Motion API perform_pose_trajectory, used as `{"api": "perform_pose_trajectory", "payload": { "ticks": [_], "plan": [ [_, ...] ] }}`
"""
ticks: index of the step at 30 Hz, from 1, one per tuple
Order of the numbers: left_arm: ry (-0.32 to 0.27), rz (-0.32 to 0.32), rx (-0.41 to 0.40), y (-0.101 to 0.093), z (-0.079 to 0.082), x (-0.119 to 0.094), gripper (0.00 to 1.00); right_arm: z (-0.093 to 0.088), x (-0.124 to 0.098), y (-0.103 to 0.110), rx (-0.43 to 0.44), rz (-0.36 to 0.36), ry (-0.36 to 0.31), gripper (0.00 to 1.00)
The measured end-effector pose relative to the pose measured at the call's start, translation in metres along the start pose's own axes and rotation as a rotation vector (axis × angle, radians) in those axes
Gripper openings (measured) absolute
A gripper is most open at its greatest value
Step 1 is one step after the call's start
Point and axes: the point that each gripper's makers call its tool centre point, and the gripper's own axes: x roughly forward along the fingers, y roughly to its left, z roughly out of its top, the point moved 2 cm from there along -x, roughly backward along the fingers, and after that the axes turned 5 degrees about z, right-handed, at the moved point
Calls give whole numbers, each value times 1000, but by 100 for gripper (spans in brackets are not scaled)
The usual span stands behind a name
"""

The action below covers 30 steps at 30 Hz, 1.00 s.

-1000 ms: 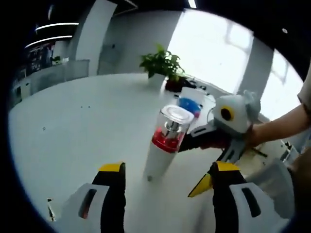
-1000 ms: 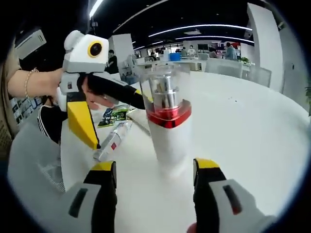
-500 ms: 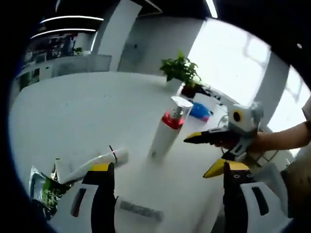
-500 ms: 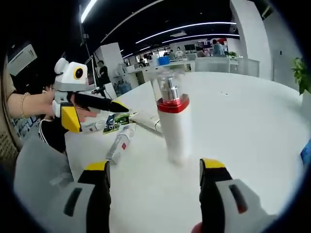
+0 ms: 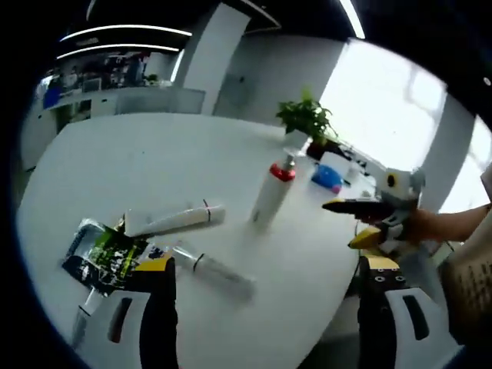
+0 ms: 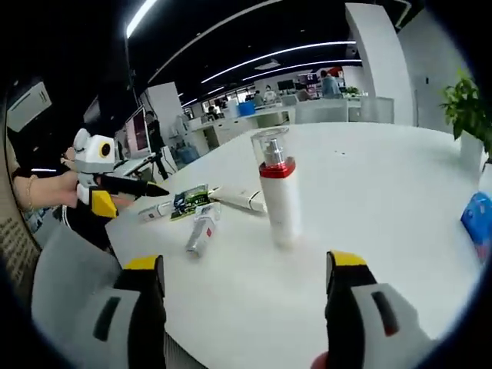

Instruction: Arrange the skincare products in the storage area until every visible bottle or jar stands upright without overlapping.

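A white pump bottle (image 5: 269, 196) (image 6: 280, 200) with a red collar and clear cap stands upright on the round white table (image 5: 115, 161) (image 6: 369, 177), with nothing touching it. Near it lie a white tube (image 5: 173, 221) (image 6: 242, 200), a clear tube (image 5: 219, 270) (image 6: 201, 231), a green sachet (image 5: 108, 250) (image 6: 188, 201) and a small tube (image 6: 154, 213). My left gripper (image 5: 265, 288) (image 6: 127, 194) is open and empty, well back from the bottle over the lying items. My right gripper (image 6: 244, 288) (image 5: 350, 223) is also open and empty, to the bottle's other side.
A potted plant (image 5: 306, 119) (image 6: 465, 108) and a blue item (image 5: 327, 178) (image 6: 477, 219) sit at the table's far side. The person's hand (image 5: 430, 227) holds the right gripper. The table edge lies close below both pairs of jaws. Office desks fill the background.
Both grippers have drawn back from the upright bottle, which now looks smaller and stands free. With the wider view, the lying tubes and the sachet have come into sight.
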Motion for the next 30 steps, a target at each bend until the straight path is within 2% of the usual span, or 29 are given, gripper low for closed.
{"api": "perform_pose_trajectory", "payload": {
  "ticks": [4,15,23,30],
  "plan": [
    [-29,42,-13,2,-3,-22,97,-1,-10,7,5,-10,-9,90],
    [-34,129,-11,3,-26,-66,97,7,-24,25,-2,-10,-39,96],
    [-57,163,-24,2,-29,-81,97,7,-28,39,-1,9,-52,98],
    [-64,177,-43,4,-34,-84,97,4,-37,34,23,-19,-64,98]
  ]
}}
